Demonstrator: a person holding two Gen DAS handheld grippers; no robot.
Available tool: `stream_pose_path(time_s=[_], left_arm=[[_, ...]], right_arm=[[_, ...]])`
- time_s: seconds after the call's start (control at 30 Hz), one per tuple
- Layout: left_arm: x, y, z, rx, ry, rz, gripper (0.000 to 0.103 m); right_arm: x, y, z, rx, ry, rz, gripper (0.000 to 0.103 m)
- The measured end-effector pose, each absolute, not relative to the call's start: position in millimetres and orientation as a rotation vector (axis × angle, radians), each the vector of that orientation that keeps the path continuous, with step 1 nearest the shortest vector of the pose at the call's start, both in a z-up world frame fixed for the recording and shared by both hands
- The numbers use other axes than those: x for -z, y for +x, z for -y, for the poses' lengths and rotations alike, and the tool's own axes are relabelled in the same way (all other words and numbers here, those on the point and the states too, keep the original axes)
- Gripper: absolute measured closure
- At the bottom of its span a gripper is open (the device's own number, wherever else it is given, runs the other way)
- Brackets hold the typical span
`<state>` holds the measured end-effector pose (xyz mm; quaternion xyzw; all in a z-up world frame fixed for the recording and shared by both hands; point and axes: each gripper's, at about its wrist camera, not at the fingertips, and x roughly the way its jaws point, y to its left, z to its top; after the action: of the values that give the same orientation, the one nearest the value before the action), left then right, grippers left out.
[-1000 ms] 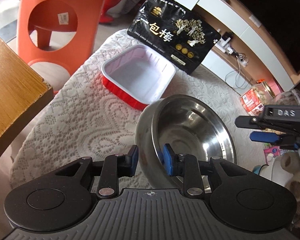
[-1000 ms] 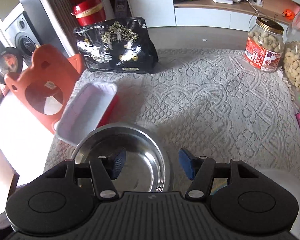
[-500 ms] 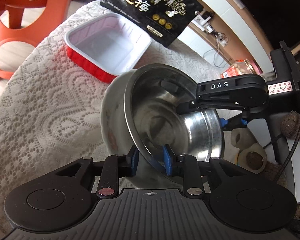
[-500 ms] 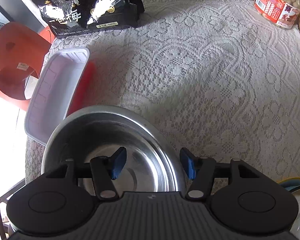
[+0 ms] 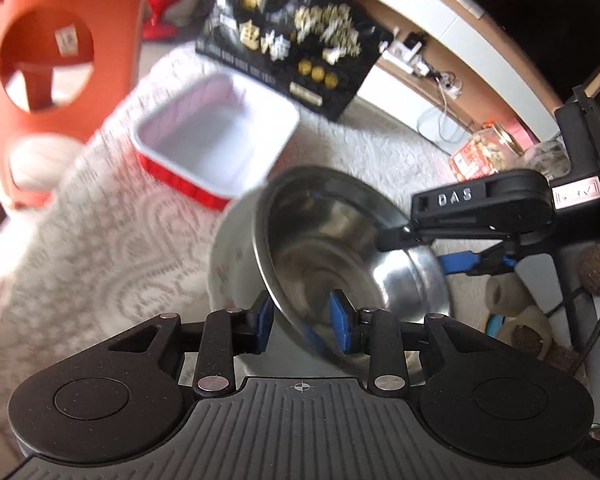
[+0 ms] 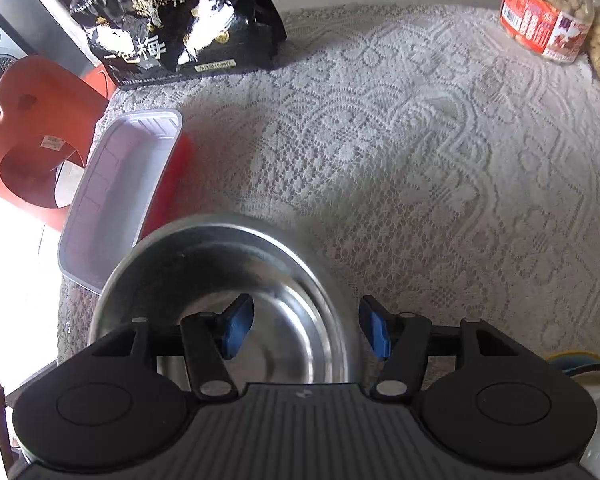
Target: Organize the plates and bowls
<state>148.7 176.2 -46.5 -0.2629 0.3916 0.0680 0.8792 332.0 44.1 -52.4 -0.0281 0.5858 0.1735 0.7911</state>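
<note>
Lace-covered tabletop (image 6: 400, 128). Left hand-held gripper (image 5: 302, 322) clamped on tilted steel bowl (image 5: 332, 240) rim — lifted. Right hand-held gripper (image 6: 306, 326) spread wide, straddling the far rim. Beyond — red tray (image 5: 216, 140), black bag (image 6: 176, 20).

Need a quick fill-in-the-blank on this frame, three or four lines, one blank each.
1. The steel bowl is made of ____.
2. The right gripper has its fingers spread ____ across the bowl's rim.
3. The tray is white inside and ____ outside.
4. The peanut jar stands on the ____ tablecloth.

Missing words: metal; open; red; lace
</note>
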Motion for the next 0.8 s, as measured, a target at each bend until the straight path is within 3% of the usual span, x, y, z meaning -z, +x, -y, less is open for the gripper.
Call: stream_pose_path(time_s=[0.4,0.53,0.8], left_arm=[[-2,126,-150,-0.045,-0.543,-0.652,0.069],[-15,131,-113,0.066,-0.483,-0.624,0.079],[-19,148,-57,0.230,-0.428,-0.662,0.088]], right_arm=[[-44,260,21,-0.470,-0.086,-0.894,0.043],[-51,246,59,-0.423,-0.091,-0.825,0.042],[-45,240,136,-0.329,-0.053,-0.768,0.041]])
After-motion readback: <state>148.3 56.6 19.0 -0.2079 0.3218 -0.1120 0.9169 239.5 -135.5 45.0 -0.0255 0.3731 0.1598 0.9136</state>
